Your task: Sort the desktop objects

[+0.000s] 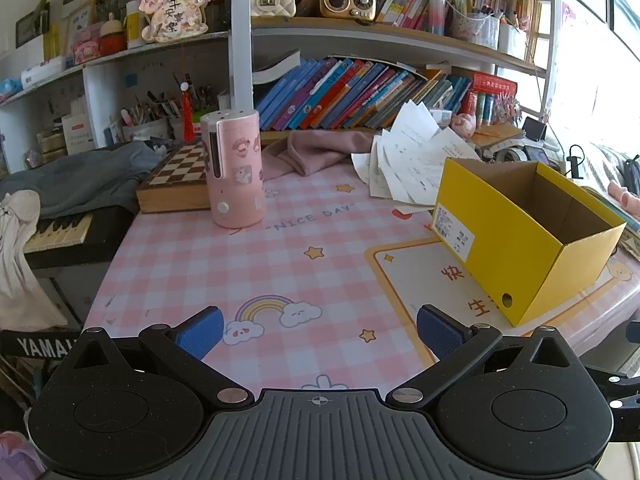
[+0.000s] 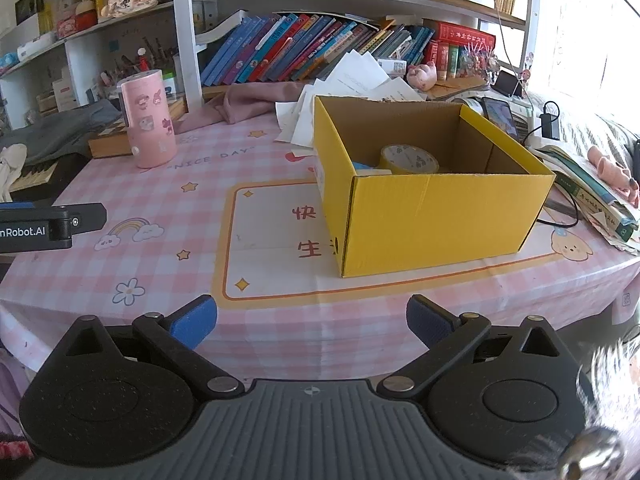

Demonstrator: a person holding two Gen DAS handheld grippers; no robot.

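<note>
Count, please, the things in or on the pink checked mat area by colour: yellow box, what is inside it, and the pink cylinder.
Yellow: 2, the box and the tape roll inside it
Blue: 1, an unclear item in the box
Pink: 1, the cylinder
Total: 4

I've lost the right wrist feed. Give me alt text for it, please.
An open yellow box sits on the pink checked tablecloth, holding a roll of tape. The right hand-held gripper hangs open and empty before the desk edge; a pink cylinder stands far left.
</note>
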